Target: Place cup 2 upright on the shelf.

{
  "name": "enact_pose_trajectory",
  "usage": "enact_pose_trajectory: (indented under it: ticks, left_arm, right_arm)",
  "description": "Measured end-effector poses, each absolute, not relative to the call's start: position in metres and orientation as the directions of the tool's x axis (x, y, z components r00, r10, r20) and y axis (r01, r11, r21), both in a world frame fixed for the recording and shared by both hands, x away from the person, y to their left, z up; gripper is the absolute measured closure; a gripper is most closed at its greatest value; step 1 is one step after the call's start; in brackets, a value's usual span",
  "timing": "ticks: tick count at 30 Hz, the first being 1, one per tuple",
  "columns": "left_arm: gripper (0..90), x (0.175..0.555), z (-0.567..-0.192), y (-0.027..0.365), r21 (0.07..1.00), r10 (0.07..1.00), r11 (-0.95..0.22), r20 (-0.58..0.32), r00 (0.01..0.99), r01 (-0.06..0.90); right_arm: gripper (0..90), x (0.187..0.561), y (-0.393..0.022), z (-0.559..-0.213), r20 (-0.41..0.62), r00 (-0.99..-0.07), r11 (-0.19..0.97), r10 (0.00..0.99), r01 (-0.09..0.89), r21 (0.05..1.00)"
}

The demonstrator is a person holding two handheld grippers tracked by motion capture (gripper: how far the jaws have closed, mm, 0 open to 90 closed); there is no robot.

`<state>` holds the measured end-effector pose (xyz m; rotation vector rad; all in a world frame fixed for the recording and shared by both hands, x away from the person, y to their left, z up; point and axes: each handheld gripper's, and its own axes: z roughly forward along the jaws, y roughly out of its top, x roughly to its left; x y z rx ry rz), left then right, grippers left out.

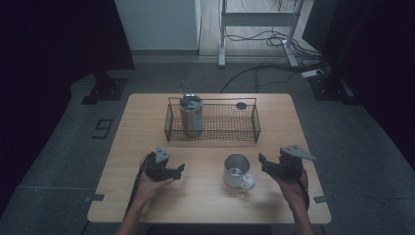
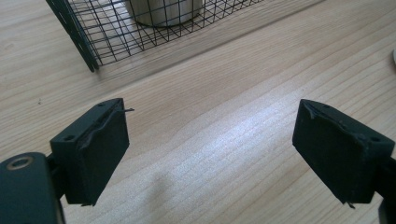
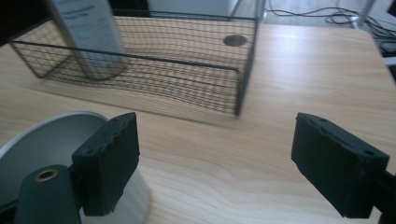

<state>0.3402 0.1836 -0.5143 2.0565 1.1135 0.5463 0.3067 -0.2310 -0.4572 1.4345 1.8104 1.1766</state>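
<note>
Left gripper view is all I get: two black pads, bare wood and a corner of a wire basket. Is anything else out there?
Observer: Yes, a metal mug stands on the table, to the right of the left gripper and outside the basket.
Operator: What is the pale thing inside the basket?
Observer: A tall steel tumbler, upright at the basket's left end.
Operator: And the other gripper?
Observer: The right gripper is just right of the mug, with its jaws open and nothing between them.

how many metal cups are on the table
2: a tall tumbler standing at the left end of the wire basket, and a mug on the table before the basket, between the grippers.
</note>
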Motion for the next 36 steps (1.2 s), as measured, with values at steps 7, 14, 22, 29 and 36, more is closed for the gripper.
enact_pose_trajectory:
  ticks: [7, 14, 22, 29, 36]
  left_arm:
    - [10.8, 0.339, -0.517, 0.185, 0.755, 0.844, -0.367, 0.024, 0.536, 0.543]
    - [10.8, 0.338, -0.516, 0.186, 0.756, 0.848, -0.360, 0.021, 0.529, 0.546]
    - [10.8, 0.337, -0.517, 0.191, 0.756, 0.858, -0.343, 0.011, 0.513, 0.558]
    - [10.8, 0.340, -0.523, 0.195, 0.746, 0.867, -0.330, -0.003, 0.499, 0.579]
    - [10.8, 0.340, -0.523, 0.196, 0.745, 0.869, -0.326, -0.005, 0.494, 0.582]
  right_arm:
    - [14.5, 0.314, -0.210, -0.453, 0.120, -0.347, 0.063, 0.930, 0.472, 0.879]
    - [14.3, 0.317, -0.198, -0.453, 0.139, -0.377, 0.062, 0.916, 0.474, 0.878]
    - [13.6, 0.316, -0.183, -0.460, 0.144, -0.428, 0.093, 0.892, 0.485, 0.870]
    - [13.0, 0.312, -0.174, -0.461, 0.156, -0.466, 0.112, 0.871, 0.497, 0.861]
    - [12.5, 0.312, -0.166, -0.466, 0.183, -0.478, 0.109, 0.859, 0.520, 0.847]
